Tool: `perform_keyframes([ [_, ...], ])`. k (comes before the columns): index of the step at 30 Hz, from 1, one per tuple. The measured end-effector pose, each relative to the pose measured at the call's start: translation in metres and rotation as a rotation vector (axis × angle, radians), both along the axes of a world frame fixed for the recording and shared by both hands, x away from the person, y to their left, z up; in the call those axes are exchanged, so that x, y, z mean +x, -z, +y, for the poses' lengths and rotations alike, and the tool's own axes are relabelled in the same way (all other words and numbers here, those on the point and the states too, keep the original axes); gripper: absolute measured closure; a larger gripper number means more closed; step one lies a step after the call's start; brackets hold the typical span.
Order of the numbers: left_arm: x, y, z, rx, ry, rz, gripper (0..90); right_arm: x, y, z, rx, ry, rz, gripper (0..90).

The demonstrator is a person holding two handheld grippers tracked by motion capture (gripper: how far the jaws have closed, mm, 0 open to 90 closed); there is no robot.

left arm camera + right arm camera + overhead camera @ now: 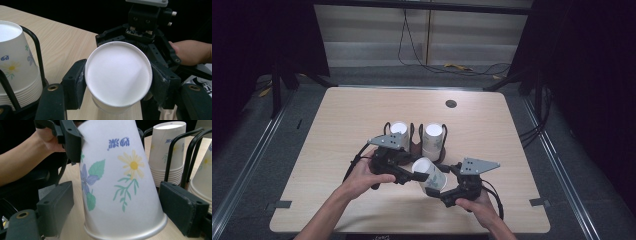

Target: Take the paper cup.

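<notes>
Wooden desk (pixel 342 150), near edge middle: left claw (pixel 117 85) pinches inverted floral paper cup (pixel 118 75) at its base; right claw (pixel 117 217) spread around its rim, pads apart.

The flowered paper cup (pixel 120 182) carries a short blue print of two or three characters on its side, seen upside down in the right gripper view and too stylised to read for certain. A like blue mark sits on the stacked cups (pixel 15 62) in the left gripper view, blurred beyond reading.
</notes>
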State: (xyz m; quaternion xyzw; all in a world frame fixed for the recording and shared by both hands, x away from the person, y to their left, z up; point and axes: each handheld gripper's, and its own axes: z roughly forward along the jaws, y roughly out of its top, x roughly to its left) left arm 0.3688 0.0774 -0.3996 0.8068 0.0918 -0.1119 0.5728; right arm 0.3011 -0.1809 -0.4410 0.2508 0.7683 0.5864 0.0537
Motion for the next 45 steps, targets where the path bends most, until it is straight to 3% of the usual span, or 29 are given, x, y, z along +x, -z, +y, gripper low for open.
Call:
perform_keyframes([
  [4,0.0,0.0,0.001,-0.021,0.005,0.019,36.5,0.001,0.001,-0.001,0.023,-0.011,0.005,14.1],
  [6,0.0,0.0,0.0,-0.013,0.008,0.017,36.5,0.002,0.002,-0.001,0.027,-0.015,0.01,15.0],
  [10,0.0,0.001,0.0,-0.018,0.009,0.019,36.5,0.002,0.002,-0.002,0.034,-0.026,0.004,24.0],
  [23,0.001,0.004,0.002,0.005,-0.011,0.025,34.0,0.002,0.0,-0.003,-0.007,-0.032,-0.008,29.9],
  [30,0.001,0.003,0.002,0.015,-0.024,0.021,28.3,0.002,-0.002,-0.003,-0.025,-0.031,0.001,30.2],
  [36,0.001,0.003,0.003,0.034,-0.034,0.009,21.4,0.002,-0.004,-0.001,-0.079,-0.037,0.008,30.4],
  [40,0.0,0.003,0.008,0.037,-0.064,-0.02,21.6,0.001,-0.008,-0.001,-0.125,-0.041,0.0,30.7],
  [45,-0.002,0.006,0.013,0.032,-0.08,-0.014,21.6,0.005,-0.01,0.002,-0.186,-0.048,0.008,30.8],
])
